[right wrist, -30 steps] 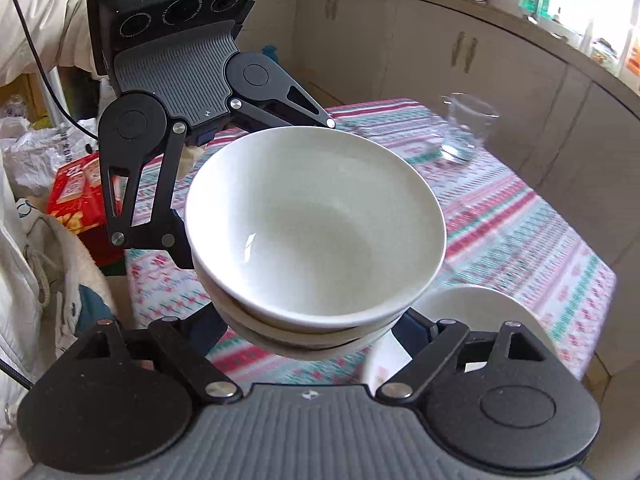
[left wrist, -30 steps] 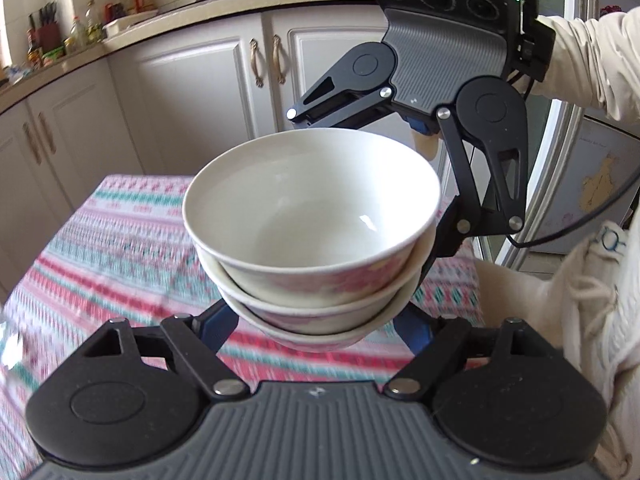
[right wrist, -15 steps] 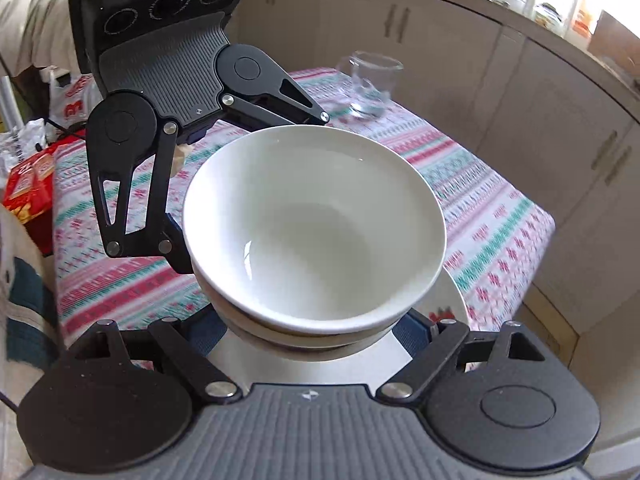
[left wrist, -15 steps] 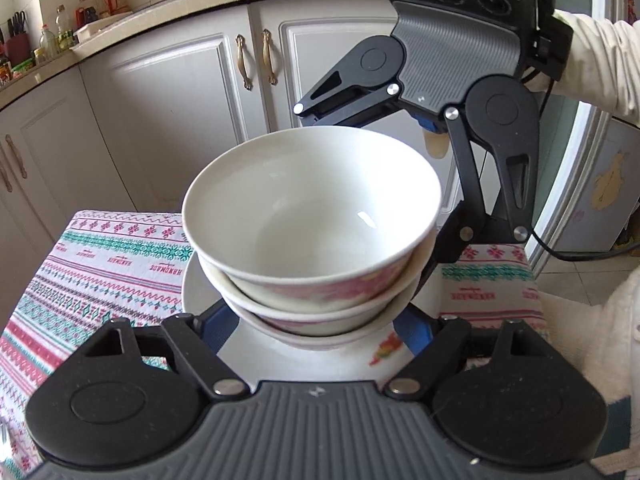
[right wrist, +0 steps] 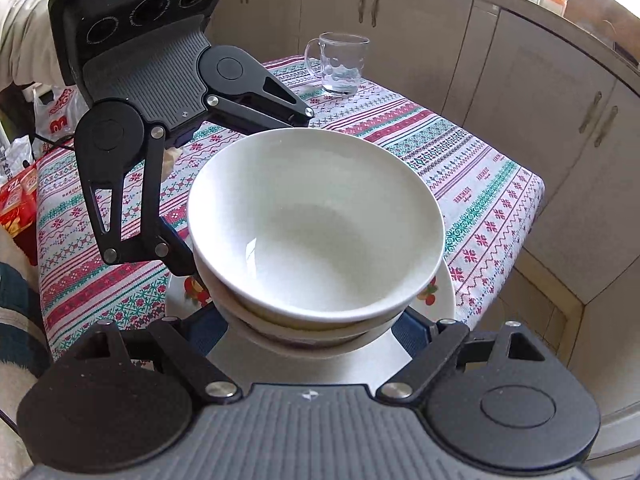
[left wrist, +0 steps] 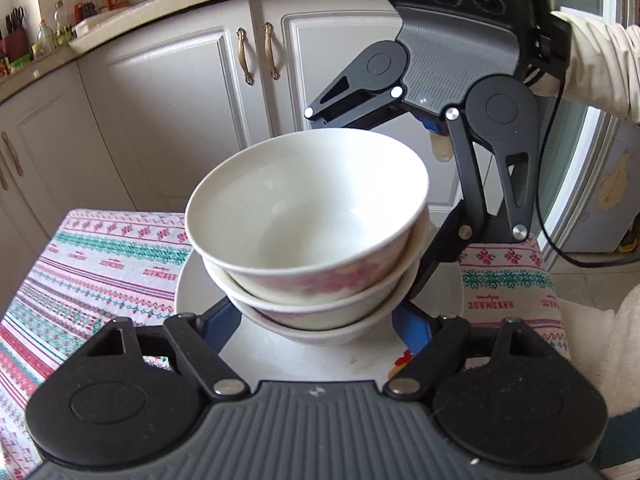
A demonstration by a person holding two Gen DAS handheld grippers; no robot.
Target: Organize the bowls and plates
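A stack of three white bowls (left wrist: 308, 220), pink-patterned outside, is held from opposite sides. My left gripper (left wrist: 316, 322) is shut on the lowest part of the stack, its blue fingers (left wrist: 410, 326) against the bottom bowl. Facing it, my right gripper (right wrist: 308, 332) is shut on the same stack (right wrist: 316, 232). The stack hangs just over a white plate (left wrist: 196, 292) with fruit decoration that lies on the striped tablecloth; the plate (right wrist: 384, 356) also shows in the right wrist view. Whether the bottom bowl touches the plate, I cannot tell.
A glass mug (right wrist: 340, 64) stands at the table's far corner. The table edge (right wrist: 532, 200) drops off close to the plate's right side, with cabinets (left wrist: 180, 120) beyond. Red packages (right wrist: 16, 204) and a plastic bag sit off the left side. A person's sleeve (left wrist: 600, 64) holds the right gripper.
Both grippers carried the bowl stack across the table and a little downward. The white plate has come into view directly beneath the stack.
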